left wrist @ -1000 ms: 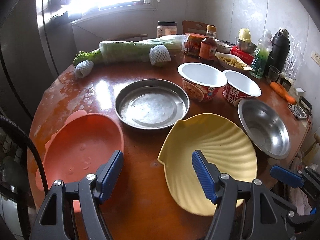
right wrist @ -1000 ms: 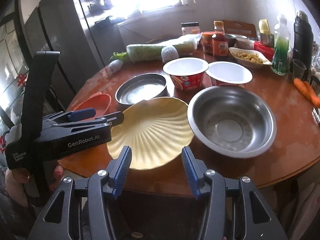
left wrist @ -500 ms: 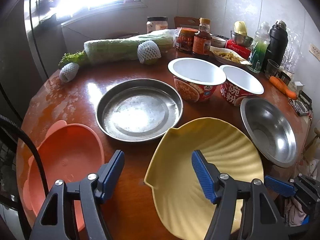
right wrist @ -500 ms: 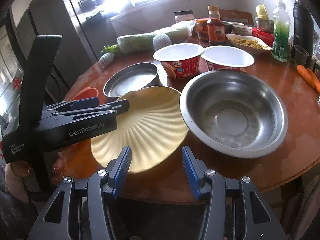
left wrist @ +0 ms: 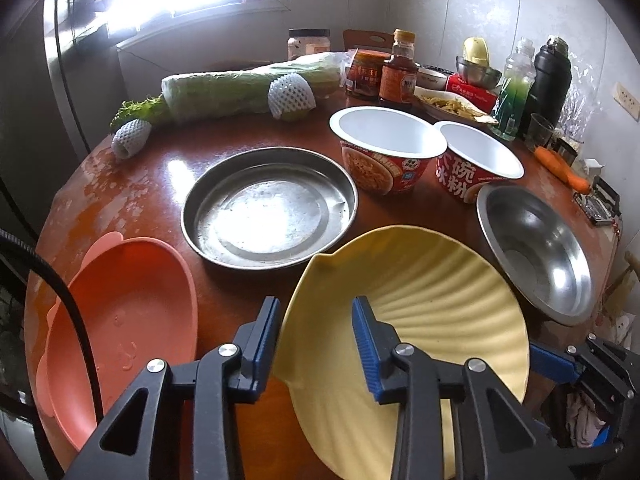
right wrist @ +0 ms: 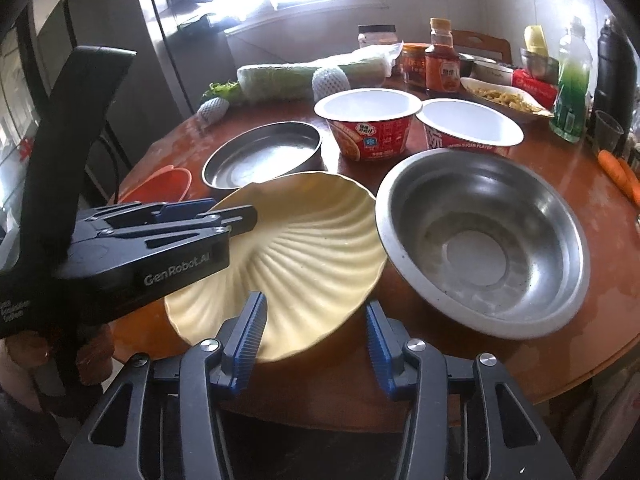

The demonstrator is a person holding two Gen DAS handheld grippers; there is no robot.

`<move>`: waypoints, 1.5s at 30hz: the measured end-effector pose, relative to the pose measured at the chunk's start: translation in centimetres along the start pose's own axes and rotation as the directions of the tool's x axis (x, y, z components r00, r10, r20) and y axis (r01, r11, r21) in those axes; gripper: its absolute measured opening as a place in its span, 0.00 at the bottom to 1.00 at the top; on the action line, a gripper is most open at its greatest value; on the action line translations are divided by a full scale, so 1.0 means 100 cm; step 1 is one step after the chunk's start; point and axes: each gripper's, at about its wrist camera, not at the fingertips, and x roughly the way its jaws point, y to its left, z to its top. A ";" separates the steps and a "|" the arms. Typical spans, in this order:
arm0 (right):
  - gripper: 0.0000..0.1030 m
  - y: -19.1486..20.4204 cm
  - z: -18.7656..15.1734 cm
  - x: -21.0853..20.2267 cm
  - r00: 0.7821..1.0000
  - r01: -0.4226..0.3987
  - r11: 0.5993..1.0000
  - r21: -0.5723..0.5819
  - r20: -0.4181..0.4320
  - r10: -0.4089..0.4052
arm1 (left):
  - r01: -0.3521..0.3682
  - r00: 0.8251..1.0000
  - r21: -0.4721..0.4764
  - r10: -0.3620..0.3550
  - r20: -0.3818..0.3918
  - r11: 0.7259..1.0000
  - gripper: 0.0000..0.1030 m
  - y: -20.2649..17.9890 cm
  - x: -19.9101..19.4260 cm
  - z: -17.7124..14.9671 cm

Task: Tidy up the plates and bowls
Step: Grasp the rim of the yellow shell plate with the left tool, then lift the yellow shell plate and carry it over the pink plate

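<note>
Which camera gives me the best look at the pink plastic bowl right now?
The left wrist view: the pink plastic bowl fills the lower left, its inside and most of its rim showing, partly cut by a black cable. The right wrist view shows only a sliver behind the left gripper.

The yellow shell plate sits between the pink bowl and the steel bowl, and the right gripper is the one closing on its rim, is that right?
Not quite. The left gripper is the one closing on the yellow shell plate, its rim between the jaws, as the left wrist view shows. The plate does sit between the pink bowl and the steel bowl.
</note>
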 end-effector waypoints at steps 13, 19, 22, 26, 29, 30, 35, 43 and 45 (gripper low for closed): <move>0.49 0.028 0.005 -0.021 0.998 -0.057 0.997 -0.043 0.027 0.058 | -0.029 0.997 -0.048 0.032 0.065 0.998 0.37 0.026 -0.051 -0.009; 0.49 0.052 0.013 -0.033 0.996 -0.066 0.994 -0.089 0.060 0.072 | -0.053 0.991 -0.076 0.062 0.120 0.996 0.37 0.045 -0.078 -0.009; 0.49 0.067 0.022 -0.034 0.994 -0.075 0.991 -0.114 0.069 0.083 | -0.079 0.987 -0.098 0.091 0.134 0.992 0.37 0.058 -0.087 -0.009; 0.49 0.088 0.036 -0.033 0.990 -0.093 0.983 -0.160 0.089 0.108 | -0.107 0.980 -0.142 0.129 0.152 0.984 0.37 0.082 -0.096 -0.009; 0.49 0.106 0.046 -0.029 0.987 -0.105 0.974 -0.202 0.099 0.127 | -0.122 0.975 -0.182 0.152 0.162 0.976 0.37 0.102 -0.101 -0.009; 0.49 0.112 0.049 -0.027 0.986 -0.112 0.971 -0.213 0.100 0.136 | -0.126 0.974 -0.194 0.158 0.163 0.973 0.37 0.109 -0.102 -0.009; 0.49 0.136 0.063 -0.016 0.981 -0.142 0.958 -0.251 0.095 0.170 | -0.154 0.968 -0.232 0.194 0.160 0.960 0.37 0.139 -0.103 -0.012; 0.49 0.164 0.074 0.013 0.978 -0.165 0.943 -0.289 0.076 0.195 | -0.188 0.966 -0.247 0.225 0.129 0.950 0.37 0.166 -0.089 -0.021; 0.49 0.164 0.074 0.023 0.980 -0.165 0.945 -0.284 0.058 0.189 | -0.189 0.967 -0.248 0.224 0.120 0.950 0.37 0.168 -0.083 -0.024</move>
